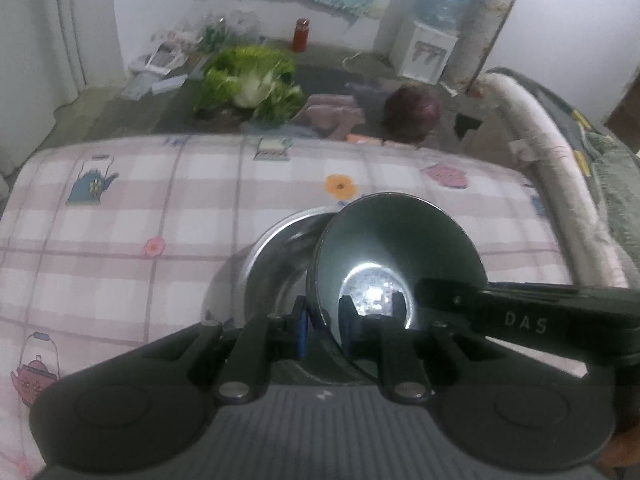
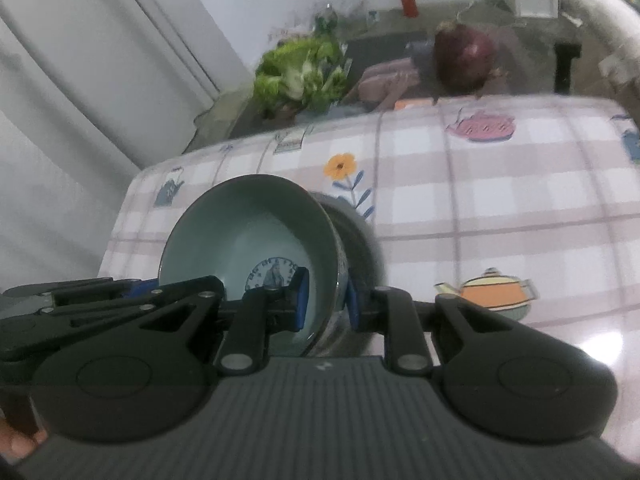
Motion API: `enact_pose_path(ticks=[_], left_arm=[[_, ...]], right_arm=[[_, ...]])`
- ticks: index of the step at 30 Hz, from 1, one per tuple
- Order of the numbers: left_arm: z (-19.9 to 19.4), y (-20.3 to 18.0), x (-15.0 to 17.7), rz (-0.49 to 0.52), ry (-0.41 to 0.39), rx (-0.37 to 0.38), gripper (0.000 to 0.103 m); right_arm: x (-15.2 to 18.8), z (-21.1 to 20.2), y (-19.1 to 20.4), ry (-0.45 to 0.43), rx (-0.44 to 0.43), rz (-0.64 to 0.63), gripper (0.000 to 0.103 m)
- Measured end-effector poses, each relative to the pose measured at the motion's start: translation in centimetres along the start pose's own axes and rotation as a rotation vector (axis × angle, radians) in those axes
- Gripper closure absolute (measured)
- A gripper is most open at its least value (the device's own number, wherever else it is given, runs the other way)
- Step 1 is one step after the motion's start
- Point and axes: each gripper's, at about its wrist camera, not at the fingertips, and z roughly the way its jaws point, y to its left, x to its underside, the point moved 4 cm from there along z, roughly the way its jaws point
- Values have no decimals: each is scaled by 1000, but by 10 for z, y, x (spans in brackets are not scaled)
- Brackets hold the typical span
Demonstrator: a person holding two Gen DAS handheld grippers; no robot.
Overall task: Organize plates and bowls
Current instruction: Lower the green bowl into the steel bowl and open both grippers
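A pale green ceramic bowl [image 1: 394, 248] with a blue picture on its bottom is held tilted above the table. Both grippers pinch its rim. My left gripper [image 1: 323, 322] is shut on its near left edge, and my right gripper [image 2: 325, 300] is shut on its right edge, one pad inside and one outside. The right gripper's arm [image 1: 520, 312] reaches in from the right in the left wrist view. A shiny metal bowl [image 1: 280, 256] sits on the table just behind and under the ceramic bowl [image 2: 256, 236]; its dark side shows in the right wrist view [image 2: 360, 240].
The table carries a pink checked cloth [image 1: 200, 208] with teapot and flower prints. Beyond its far edge on the floor are leafy greens [image 1: 248, 80], a red cabbage [image 1: 412, 112], a red bottle [image 1: 301, 34] and a water dispenser [image 1: 428, 48]. A padded rail [image 1: 552, 168] runs along the right.
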Motion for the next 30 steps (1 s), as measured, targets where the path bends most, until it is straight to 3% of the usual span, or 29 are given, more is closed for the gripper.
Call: enact_pose_path(ticks=[8, 16, 25, 26, 28, 30], left_arm=[[34, 18, 8, -10, 47, -22, 87], [36, 17, 5, 28, 30, -37, 86], [16, 21, 2, 27, -3, -26, 78], [13, 22, 1, 27, -6, -22, 74], [3, 20, 2, 36, -24, -29, 58], [-8, 17, 4, 55, -47, -32, 55]], right_arm=[[7, 47, -1, 62, 20, 3, 84], [6, 53, 8, 45, 57, -63, 80], [1, 39, 11, 17, 6, -19, 43], [-1, 36, 9, 11, 1, -1, 35], [-4, 26, 8, -15, -24, 15, 29], [-6, 15, 8, -36, -37, 25, 29]])
